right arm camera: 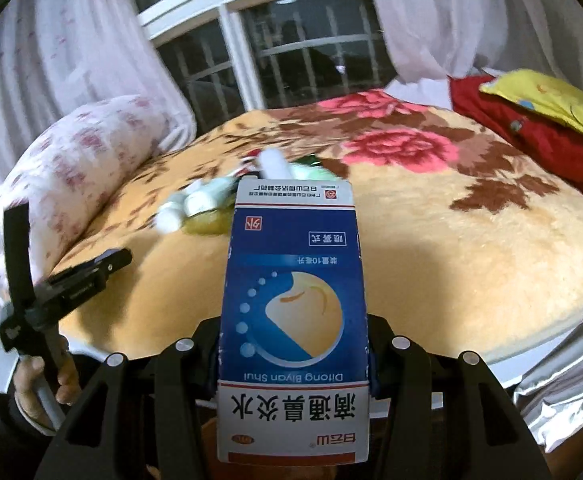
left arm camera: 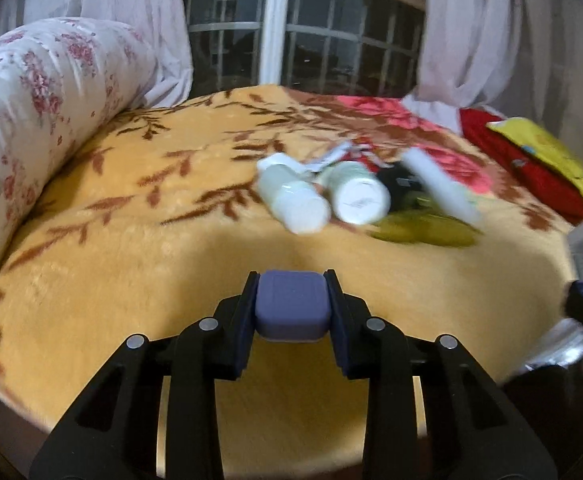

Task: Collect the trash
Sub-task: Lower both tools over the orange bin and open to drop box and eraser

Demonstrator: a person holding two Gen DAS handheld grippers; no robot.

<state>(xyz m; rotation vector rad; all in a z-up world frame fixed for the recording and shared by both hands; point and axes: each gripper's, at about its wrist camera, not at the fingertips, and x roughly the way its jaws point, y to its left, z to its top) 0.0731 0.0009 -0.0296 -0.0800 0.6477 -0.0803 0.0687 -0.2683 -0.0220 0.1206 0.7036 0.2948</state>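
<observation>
The left gripper [left arm camera: 291, 312] is closed on a small purple rounded case [left arm camera: 290, 306], pinched between both finger pads and held above the near edge of the yellow floral blanket [left arm camera: 131, 240]. The right gripper [right arm camera: 293, 356] is clamped on a blue and white medicine box [right arm camera: 293, 300], which stands lengthwise between the jaws with its printed face up and its far end pointing toward the trash pile; it too hangs over the blanket's near edge.

The remaining trash lies in one heap near the middle of the blanket. In the left wrist view it holds two white plastic bottles [left arm camera: 295, 200] [left arm camera: 357, 194] lying on their sides and touching each other, a white tube [left arm camera: 441, 186] just right of them lying across a black item [left arm camera: 397, 182], and an olive-green wrapper [left arm camera: 423, 230] at the heap's near side. Crumpled white scraps [left arm camera: 333, 158] sit behind the bottles. Everything in the heap is motion-blurred, so finer detail is unclear.

A rolled floral quilt [left arm camera: 39, 120] runs along the blanket's left side. At the blanket's right edge lie a red cloth [left arm camera: 531, 164] with a yellow cloth [left arm camera: 551, 156] on top. White curtains [left arm camera: 483, 28] and a barred window [left arm camera: 323, 44] stand behind the blanket.

In the right wrist view the left gripper [right arm camera: 117, 258] shows off the blanket's left near corner.
</observation>
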